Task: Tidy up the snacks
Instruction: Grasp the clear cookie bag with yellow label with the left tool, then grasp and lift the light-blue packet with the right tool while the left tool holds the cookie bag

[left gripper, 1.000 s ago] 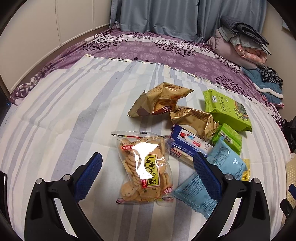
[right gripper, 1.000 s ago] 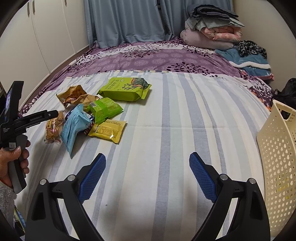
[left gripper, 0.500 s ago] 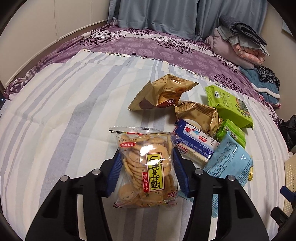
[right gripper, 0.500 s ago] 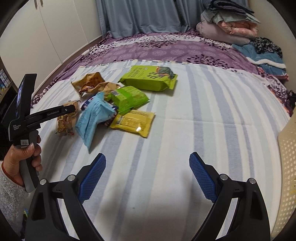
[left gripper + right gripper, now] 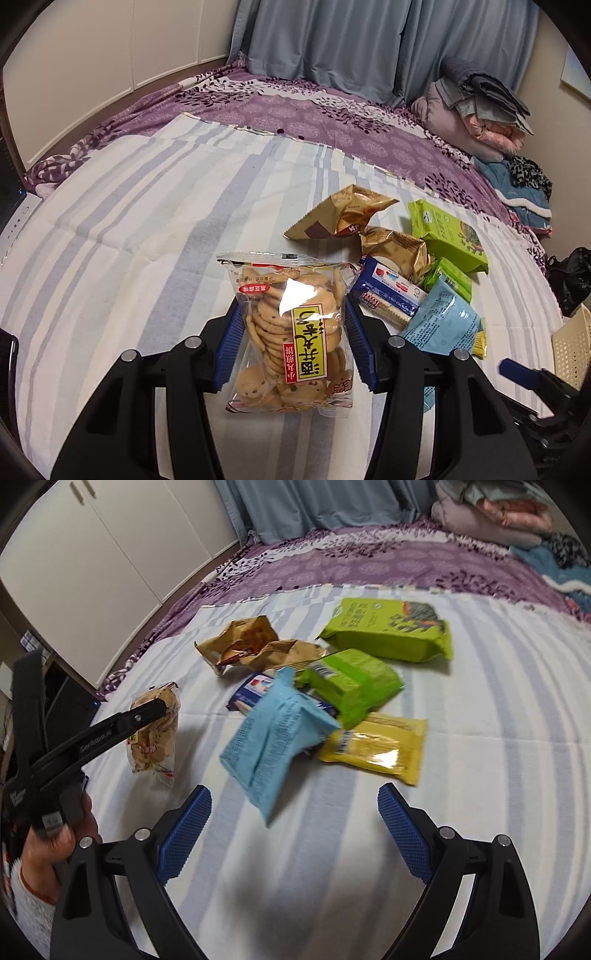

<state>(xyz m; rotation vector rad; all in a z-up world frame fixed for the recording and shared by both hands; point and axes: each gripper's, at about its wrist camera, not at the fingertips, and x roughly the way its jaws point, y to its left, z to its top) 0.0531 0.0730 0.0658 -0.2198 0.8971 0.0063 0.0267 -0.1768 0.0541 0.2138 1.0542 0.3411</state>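
Observation:
My left gripper (image 5: 291,317) is shut on a clear bag of small round cookies (image 5: 291,332), its blue pads pressing both sides. In the right wrist view that cookie bag (image 5: 153,734) hangs tilted from the left gripper's black fingers (image 5: 122,723), low over the striped sheet. My right gripper (image 5: 294,794) stands open and empty just in front of the snack pile. Nearest to it are a light blue packet (image 5: 275,734) and a yellow packet (image 5: 373,749). Behind them lie a small green packet (image 5: 351,683), a blue biscuit pack (image 5: 255,690), brown bags (image 5: 255,646) and a large green bag (image 5: 391,635).
Everything lies on a bed with a striped sheet (image 5: 498,709) and a purple cover (image 5: 332,114) behind it. A cream perforated basket (image 5: 570,350) stands at the right edge. Folded bedding (image 5: 476,110) is piled at the far right. A hand (image 5: 44,853) grips the left tool.
My left gripper closed from wide open onto the cookie bag and shifted with it. My right gripper swung left and lower toward the snack pile, still open.

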